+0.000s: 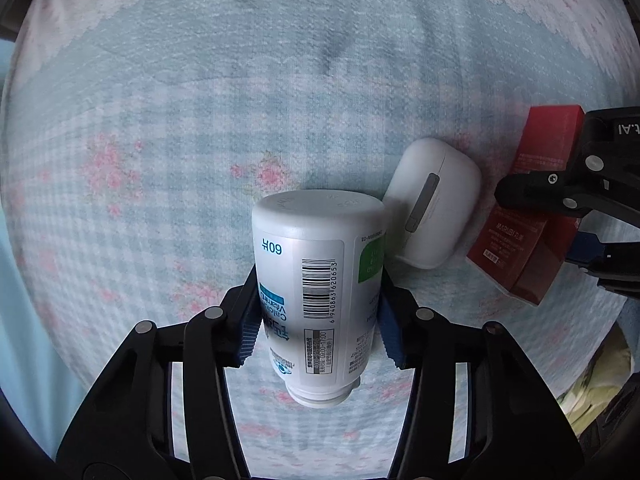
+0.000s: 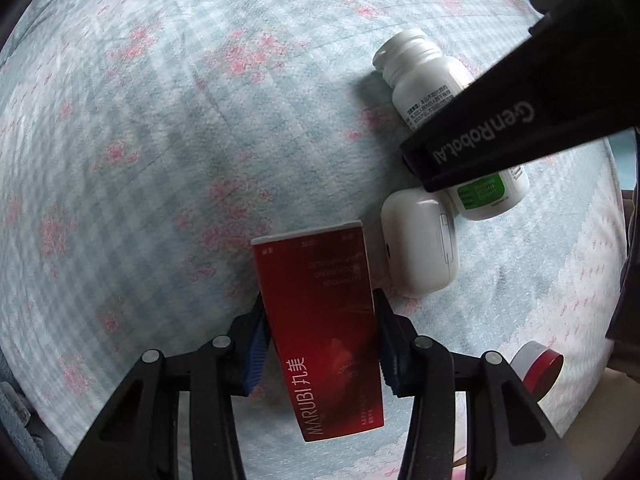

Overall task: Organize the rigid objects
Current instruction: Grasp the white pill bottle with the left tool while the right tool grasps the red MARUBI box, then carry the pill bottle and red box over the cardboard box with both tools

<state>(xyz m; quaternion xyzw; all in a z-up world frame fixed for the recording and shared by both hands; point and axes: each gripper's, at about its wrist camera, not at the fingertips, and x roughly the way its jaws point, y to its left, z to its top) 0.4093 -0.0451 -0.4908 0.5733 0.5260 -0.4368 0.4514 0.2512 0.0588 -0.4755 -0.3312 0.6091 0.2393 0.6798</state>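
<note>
A white supplement bottle [image 1: 316, 264] lies on its side on the flowered cloth, base away from the camera. My left gripper [image 1: 320, 322] is shut on it, blue pads pressed to both sides of its label. A red MARUBI box [image 2: 324, 320] lies flat, and my right gripper [image 2: 320, 344] is shut on it across its width. Between the two lies a white earbud case [image 1: 434, 204], touching the bottle. The right wrist view shows the same bottle [image 2: 424, 80] and case [image 2: 420, 240], partly behind the left gripper's black finger [image 2: 480, 136]. The left wrist view shows the red box [image 1: 532, 216] at right.
Everything rests on a soft blue checked cloth [image 2: 160, 160] with pink flowers and a lace border [image 1: 540, 4]. A small round red-and-white item [image 2: 540, 364] lies at the lower right of the right wrist view. Yellow-green fabric [image 1: 592, 396] shows past the cloth's edge.
</note>
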